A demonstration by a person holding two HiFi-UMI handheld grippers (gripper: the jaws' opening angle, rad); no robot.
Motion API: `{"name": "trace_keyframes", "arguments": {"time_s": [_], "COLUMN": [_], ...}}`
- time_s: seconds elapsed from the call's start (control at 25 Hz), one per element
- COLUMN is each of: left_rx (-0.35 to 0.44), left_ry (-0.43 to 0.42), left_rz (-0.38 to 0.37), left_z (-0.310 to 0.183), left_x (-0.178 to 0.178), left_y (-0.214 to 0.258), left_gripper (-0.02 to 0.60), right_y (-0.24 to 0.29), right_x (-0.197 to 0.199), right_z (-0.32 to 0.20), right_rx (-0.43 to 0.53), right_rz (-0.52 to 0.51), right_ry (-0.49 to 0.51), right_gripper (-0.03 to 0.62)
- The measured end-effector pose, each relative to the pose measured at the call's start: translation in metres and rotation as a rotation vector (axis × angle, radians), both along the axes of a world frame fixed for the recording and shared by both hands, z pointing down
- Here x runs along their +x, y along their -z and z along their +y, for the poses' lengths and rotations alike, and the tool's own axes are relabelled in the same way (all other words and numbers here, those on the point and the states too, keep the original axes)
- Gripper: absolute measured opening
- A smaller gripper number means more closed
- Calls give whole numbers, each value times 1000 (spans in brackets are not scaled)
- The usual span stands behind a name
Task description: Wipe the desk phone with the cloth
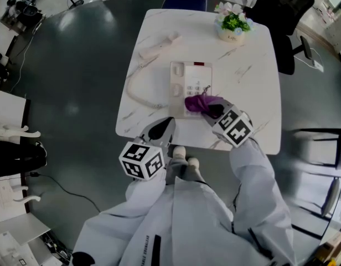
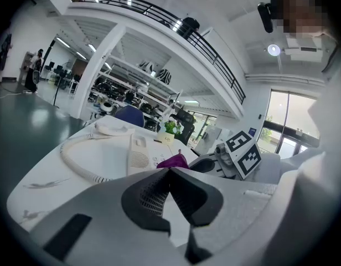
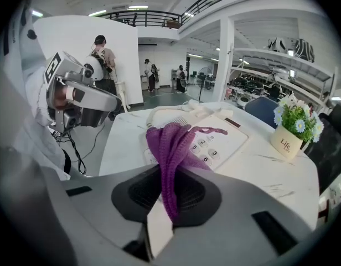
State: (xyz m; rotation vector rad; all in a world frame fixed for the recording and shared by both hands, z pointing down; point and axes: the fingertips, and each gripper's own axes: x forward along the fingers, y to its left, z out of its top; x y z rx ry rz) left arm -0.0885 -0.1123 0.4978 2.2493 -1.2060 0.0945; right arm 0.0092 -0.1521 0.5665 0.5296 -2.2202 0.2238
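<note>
The white desk phone (image 1: 191, 85) lies mid-table, its handset (image 1: 158, 45) off the cradle to the far left on a coiled cord (image 1: 138, 93). My right gripper (image 1: 208, 108) is shut on a purple knitted cloth (image 1: 199, 102) that rests on the phone's near right corner. In the right gripper view the cloth (image 3: 171, 148) hangs out of the right gripper (image 3: 171, 192) over the keypad (image 3: 206, 146). My left gripper (image 1: 161, 129) hovers at the table's front edge, left of the phone, shut and holding nothing. The left gripper view shows the left gripper (image 2: 170, 176), the phone (image 2: 138, 151) and the cloth (image 2: 173, 161).
A small pot of flowers (image 1: 232, 25) stands at the table's far right corner. The white marble table (image 1: 253, 93) is ringed by dark floor. A black chair (image 1: 284, 15) is behind it. People stand far off by a white wall (image 3: 104, 54).
</note>
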Motion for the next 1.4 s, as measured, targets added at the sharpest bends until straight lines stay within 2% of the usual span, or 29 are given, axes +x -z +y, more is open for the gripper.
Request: {"name": "trace_keyframes", "arguments": {"time_s": [0.56,1.12,1.28,1.4], "left_rx": [-2,9,17,29], "left_ry": [20,77,100,119], "left_rz": [-3,-3,-6,-10], "left_z": [15,33,36,38], "left_x": [13,16,12,8], "left_y": [0,6,8,14], "left_gripper": [-2,-3,-3,-3], "right_y": [-7,-15,-12,-3], "right_x": [2,3,3,4], "right_z": [28,55,59,59], "right_rx": [-28,-61,-63,-55], "right_rz": [-1,6,-19,-78], "right_ry": [40,84,80,54], "right_gripper": [38,38,38,38]}}
